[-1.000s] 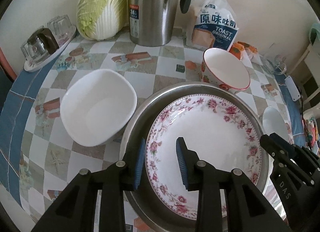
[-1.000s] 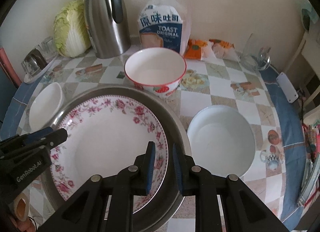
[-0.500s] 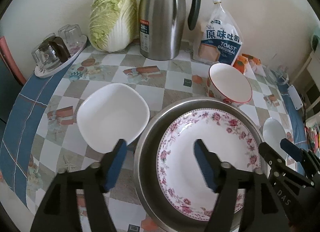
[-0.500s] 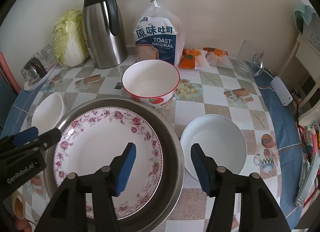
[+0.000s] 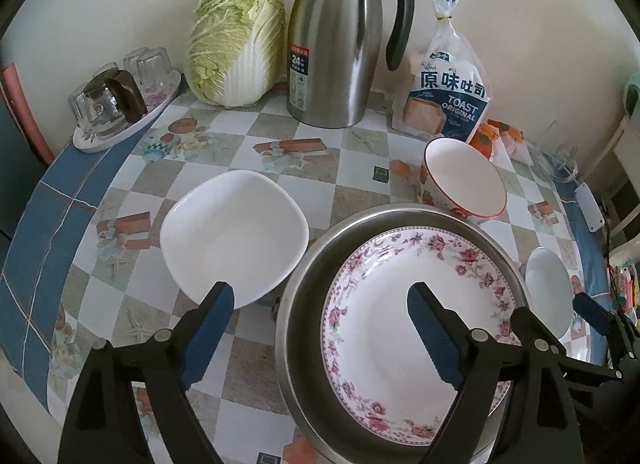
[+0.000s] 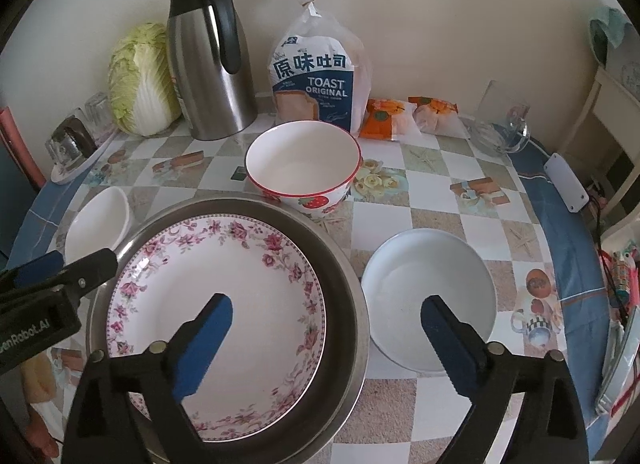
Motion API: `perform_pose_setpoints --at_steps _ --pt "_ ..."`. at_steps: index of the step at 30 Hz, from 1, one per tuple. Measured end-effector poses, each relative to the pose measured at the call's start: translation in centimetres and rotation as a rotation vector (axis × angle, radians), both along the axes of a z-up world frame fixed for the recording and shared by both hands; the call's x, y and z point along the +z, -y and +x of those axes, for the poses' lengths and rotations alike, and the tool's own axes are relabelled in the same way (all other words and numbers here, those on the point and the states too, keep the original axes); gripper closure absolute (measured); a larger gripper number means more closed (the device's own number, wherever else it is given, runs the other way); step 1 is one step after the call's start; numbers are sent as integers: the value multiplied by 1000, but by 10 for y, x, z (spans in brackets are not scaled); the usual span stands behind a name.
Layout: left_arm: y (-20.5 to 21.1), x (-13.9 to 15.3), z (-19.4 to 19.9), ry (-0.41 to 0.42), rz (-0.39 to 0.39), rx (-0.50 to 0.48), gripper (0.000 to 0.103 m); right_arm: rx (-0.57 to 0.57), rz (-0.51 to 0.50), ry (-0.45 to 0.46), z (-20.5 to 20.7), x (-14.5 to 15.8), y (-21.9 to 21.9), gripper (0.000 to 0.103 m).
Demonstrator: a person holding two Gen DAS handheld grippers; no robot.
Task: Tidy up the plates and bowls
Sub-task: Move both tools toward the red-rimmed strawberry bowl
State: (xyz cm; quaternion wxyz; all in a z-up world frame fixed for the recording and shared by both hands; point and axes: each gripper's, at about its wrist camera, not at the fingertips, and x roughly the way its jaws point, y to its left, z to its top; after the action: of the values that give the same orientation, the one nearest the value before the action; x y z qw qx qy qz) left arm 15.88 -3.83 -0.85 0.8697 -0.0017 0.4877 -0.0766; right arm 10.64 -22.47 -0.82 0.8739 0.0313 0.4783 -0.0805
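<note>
Checkered table [image 5: 340, 179] against wall, crowded at back. Floral plate [image 6: 224, 296] flat inside steel basin [image 6: 344, 284]. Left gripper [image 5: 316, 328], right gripper [image 6: 324, 338]: both spread wide, empty.

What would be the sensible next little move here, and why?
Probably lower the right gripper toward the round white bowl and take its rim. Both grippers are open and hold nothing; the floral plate already lies inside the metal pan, while this bowl sits loose on the table beside the pan, partly between the right gripper's fingers.
</note>
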Motion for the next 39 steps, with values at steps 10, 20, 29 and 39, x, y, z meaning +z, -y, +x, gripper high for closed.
perform_pose_setpoints --at_steps 10,20,29,39 --pt "-9 2 0 19 -17 19 2 -27 3 23 -6 2 4 0" --pt "-18 5 1 31 -70 22 2 -61 -5 60 -14 9 2 0" --pt "-28 8 3 57 -91 31 2 -88 -10 93 -13 25 0 0" --pt "-19 19 -5 147 -56 0 2 -72 -23 91 -1 53 13 0"
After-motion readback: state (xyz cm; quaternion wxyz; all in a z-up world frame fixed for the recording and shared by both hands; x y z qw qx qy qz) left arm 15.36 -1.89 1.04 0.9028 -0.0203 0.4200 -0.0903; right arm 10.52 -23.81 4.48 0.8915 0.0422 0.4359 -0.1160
